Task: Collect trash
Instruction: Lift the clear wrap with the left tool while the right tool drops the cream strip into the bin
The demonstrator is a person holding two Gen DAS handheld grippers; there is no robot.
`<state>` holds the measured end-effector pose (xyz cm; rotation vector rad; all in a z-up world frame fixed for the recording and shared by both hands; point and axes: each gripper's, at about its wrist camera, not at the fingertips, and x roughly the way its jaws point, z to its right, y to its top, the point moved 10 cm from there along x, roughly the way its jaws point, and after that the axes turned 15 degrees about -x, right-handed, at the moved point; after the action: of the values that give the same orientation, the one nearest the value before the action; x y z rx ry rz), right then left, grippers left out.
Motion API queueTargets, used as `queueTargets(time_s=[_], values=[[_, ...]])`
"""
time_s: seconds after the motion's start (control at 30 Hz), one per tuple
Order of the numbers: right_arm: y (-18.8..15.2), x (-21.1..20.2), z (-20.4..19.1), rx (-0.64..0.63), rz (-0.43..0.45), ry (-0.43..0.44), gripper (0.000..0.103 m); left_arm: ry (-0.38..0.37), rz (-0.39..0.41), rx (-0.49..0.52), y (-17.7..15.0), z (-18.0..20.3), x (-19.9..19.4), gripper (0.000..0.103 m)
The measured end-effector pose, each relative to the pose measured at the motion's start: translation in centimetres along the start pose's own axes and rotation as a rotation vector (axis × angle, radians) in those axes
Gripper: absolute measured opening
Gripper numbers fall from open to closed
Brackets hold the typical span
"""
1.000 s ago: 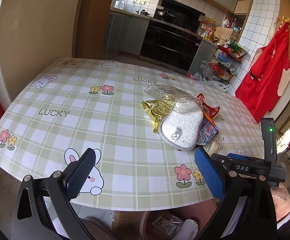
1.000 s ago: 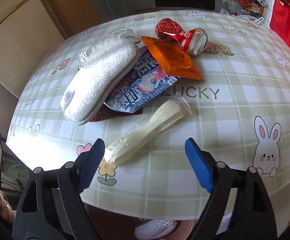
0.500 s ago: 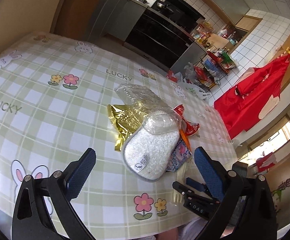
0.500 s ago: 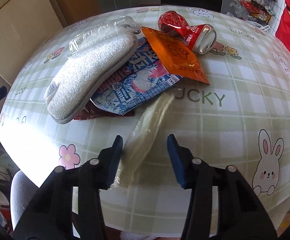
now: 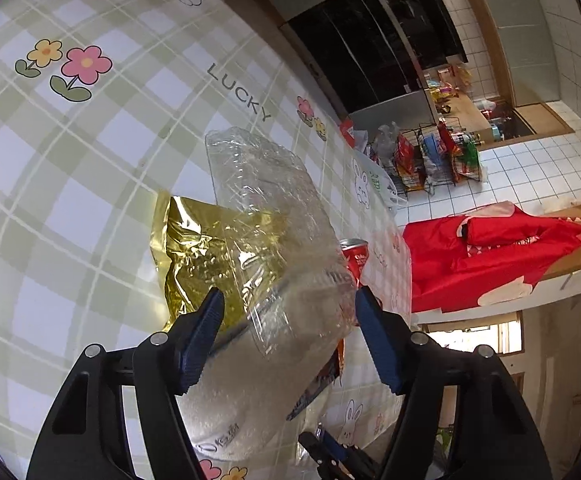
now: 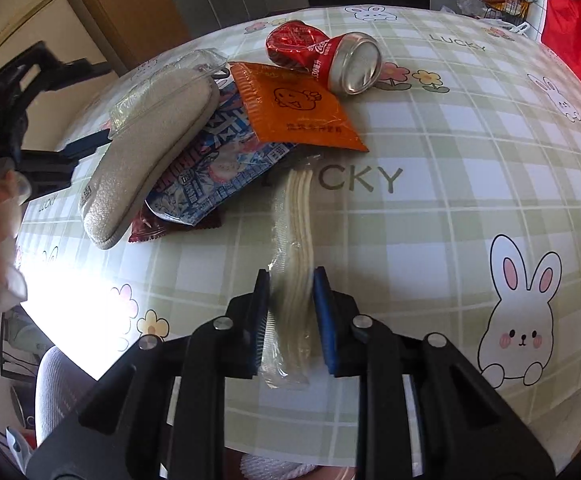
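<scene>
Plastic-wrapped spoons (image 6: 294,280) getting pinched by closing right gripper (image 6: 290,316). Left gripper (image 5: 288,332) closing around clear plastic box (image 5: 274,240), not touching. Slippery wrap slipping out maybe.

Green-and-white checked surface (image 6: 470,152) is showing rabbits and flowers; crushed red metal can (image 6: 322,56), flat orange foil sachet (image 6: 294,108), crinkled gold foil wrapper (image 5: 194,248), blue printed plastic packet (image 6: 218,168)

At the bottom centre, the right claw (image 6: 290,300) is closing on a pale sleeve of plastic cutlery (image 6: 294,248) lying on the checked counter (image 6: 450,220). Above it sit an orange packet (image 6: 294,104), a blue wrapper (image 6: 218,168), a grey pouch (image 6: 150,152) and a crushed red can (image 6: 326,56). The left claw (image 6: 86,144) shows dark at the left edge beside the pouch.
</scene>
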<state>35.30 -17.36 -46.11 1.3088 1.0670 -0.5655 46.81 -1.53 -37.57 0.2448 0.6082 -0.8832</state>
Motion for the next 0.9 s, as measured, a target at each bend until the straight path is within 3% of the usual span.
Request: queueTargets(time_s=[0.37,0.47,0.7,0.9], values=[[-0.3,0.0,0.3,-0.012,0.02,0.032,0.025,0.009,-0.009,-0.02,1.1,0.4,2.6,0.063],[-0.3,0.0,0.3,-0.012,0.02,0.036,0.025,0.042,-0.002,-0.001,1.3,0.2,2.5,0.045],[-0.2,0.0,0.4,-0.009,0.021,0.041,0.025,-0.003,0.035,0.029,1.2,1.0,0.5,0.035],[-0.2,-0.2,0.3,-0.008,0.024,0.042,0.025,-0.045,0.081,0.127,0.7,3.5,-1.7,0.023]])
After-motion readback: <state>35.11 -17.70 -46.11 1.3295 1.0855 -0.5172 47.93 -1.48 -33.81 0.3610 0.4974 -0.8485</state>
